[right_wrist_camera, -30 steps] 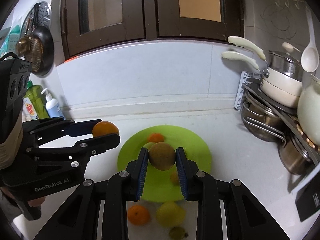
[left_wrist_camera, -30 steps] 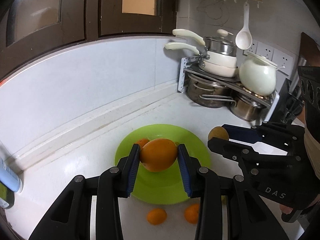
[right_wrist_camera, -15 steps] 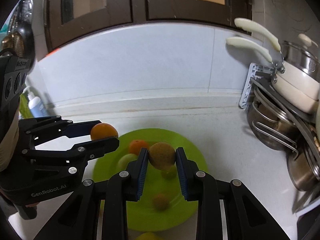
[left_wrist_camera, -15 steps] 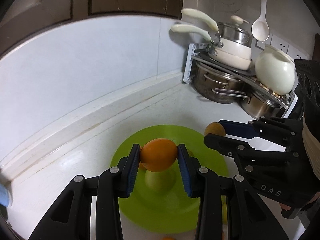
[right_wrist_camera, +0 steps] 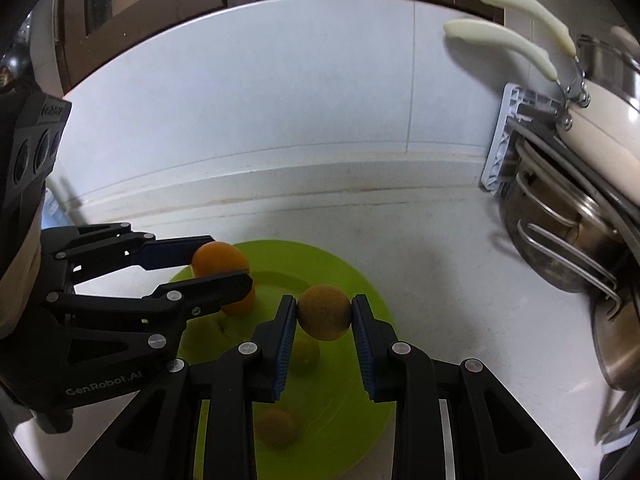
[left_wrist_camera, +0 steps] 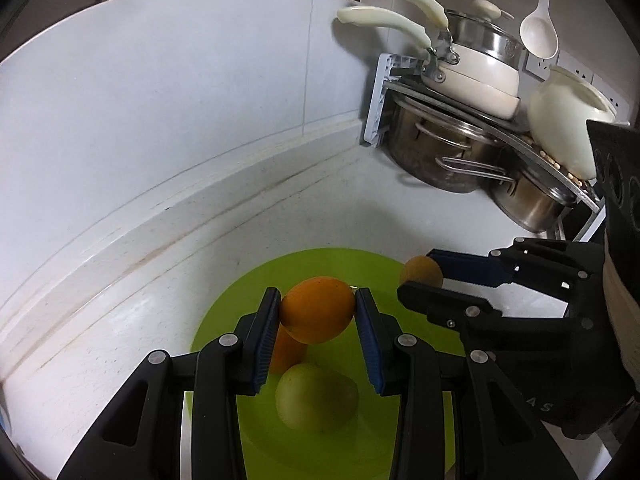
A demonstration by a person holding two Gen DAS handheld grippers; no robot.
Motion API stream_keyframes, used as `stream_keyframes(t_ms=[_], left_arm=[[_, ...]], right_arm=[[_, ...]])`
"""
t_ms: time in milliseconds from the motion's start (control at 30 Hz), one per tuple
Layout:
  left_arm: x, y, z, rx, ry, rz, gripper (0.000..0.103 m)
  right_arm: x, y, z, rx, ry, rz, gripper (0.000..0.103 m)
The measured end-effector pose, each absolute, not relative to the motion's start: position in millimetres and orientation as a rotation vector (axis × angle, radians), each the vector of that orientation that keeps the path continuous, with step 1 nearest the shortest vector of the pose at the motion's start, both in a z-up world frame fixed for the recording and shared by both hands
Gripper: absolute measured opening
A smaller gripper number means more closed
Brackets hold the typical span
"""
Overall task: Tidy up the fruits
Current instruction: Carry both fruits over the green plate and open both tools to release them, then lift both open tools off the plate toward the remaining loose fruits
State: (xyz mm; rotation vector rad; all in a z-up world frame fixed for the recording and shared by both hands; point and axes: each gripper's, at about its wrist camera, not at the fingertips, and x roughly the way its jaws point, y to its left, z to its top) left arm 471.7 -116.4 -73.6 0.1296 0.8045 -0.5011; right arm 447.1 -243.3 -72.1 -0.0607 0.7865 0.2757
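Note:
My left gripper [left_wrist_camera: 317, 312] is shut on an orange [left_wrist_camera: 318, 309] and holds it above the green plate [left_wrist_camera: 224, 320]. An orange [left_wrist_camera: 287, 354] and a green fruit [left_wrist_camera: 316, 397] lie on the plate below it. My right gripper [right_wrist_camera: 324, 314] is shut on a brown round fruit [right_wrist_camera: 324, 317], also above the plate [right_wrist_camera: 360, 280]. In the right wrist view the left gripper [right_wrist_camera: 220, 266] shows at the left with its orange [right_wrist_camera: 219, 258]. In the left wrist view the right gripper [left_wrist_camera: 420, 278] shows at the right with the brown fruit [left_wrist_camera: 421, 273].
A rack with steel pots [left_wrist_camera: 448, 156] and cream pans [left_wrist_camera: 472, 68] stands at the back right, a white pot [left_wrist_camera: 568, 120] beside it. A white ladle [left_wrist_camera: 538, 32] hangs on the wall. The tiled wall [left_wrist_camera: 180, 100] runs behind the white counter [left_wrist_camera: 120, 308].
Both grippers have moved forward and lower over the plate with their fruits still held. The loose fruits on the counter in front of the plate have dropped out of view.

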Motion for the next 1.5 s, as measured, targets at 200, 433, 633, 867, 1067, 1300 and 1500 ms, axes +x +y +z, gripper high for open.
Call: stream_keyframes(t_ms=[200,433,633,867,1067,1300,1500], left_arm=[[474,-118,-78,0.133,0.817,-0.507,0.038],[462,-110,-69,0.115,0.798,-0.493,0.049],[439,-100,-53,0.099,0.769,-0.469,0.053],[402,-89,-25,0.097,0.704,-0.45,0.059],[370,-77,-4,0.081,0.66,-0.433,0.067],[328,-63,13,0.088,0.612,-0.424,0.073],[301,-51,20,0.105,0.579,-0.415,0.078]], right_arm=[[448,-246,-78,-0.052,0.807,0.273,0.029],[446,-250,-73,-0.03,0.8,0.267,0.03],[427,-248,-58,-0.027,0.765,0.256,0.03],[392,-239,-33,-0.028,0.709,0.25,0.03],[359,-229,-10,-0.03,0.658,0.245,0.036],[321,-216,7,-0.052,0.613,0.245,0.037],[290,-210,15,-0.046,0.58,0.225,0.043]])
